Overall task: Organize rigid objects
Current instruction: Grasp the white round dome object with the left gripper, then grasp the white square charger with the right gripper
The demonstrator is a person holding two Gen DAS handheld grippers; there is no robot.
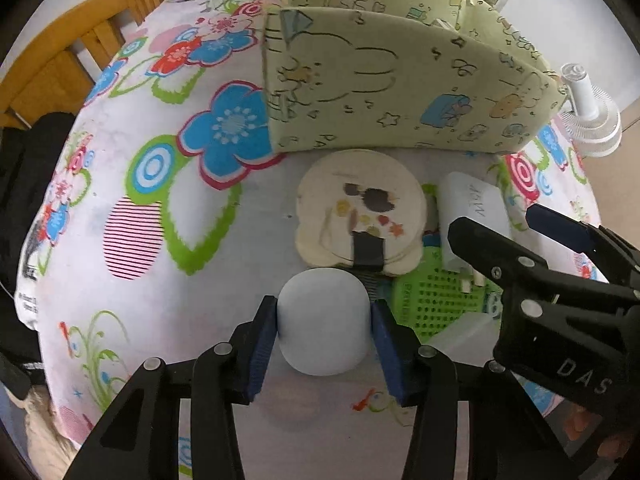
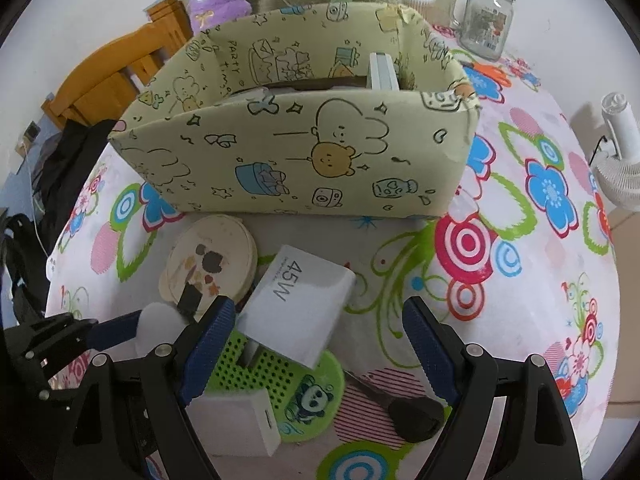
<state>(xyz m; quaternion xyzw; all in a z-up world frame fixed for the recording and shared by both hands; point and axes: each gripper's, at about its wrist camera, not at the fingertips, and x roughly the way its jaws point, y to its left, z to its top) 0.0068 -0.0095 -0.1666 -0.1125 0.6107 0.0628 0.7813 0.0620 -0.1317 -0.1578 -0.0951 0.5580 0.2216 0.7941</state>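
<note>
Fingers (image 1: 266, 344) of my left gripper (image 1: 324, 340) are clamped on the pale rounded cap-like object (image 1: 324, 320), one blue pad on each flank, so I judge the pickup step is in hand. Ahead of them stands the cartoon-print storage box (image 1: 400, 80); next I would lift over its near wall and release inside. My right gripper (image 2: 320, 344) hovers with fingers wide and empty over the 45W charger (image 2: 300, 304), which lies on the green perforated panda mat (image 2: 280, 372) just before them. The round wooden disc (image 2: 208, 264) sits left of that charger, near the box.
</note>
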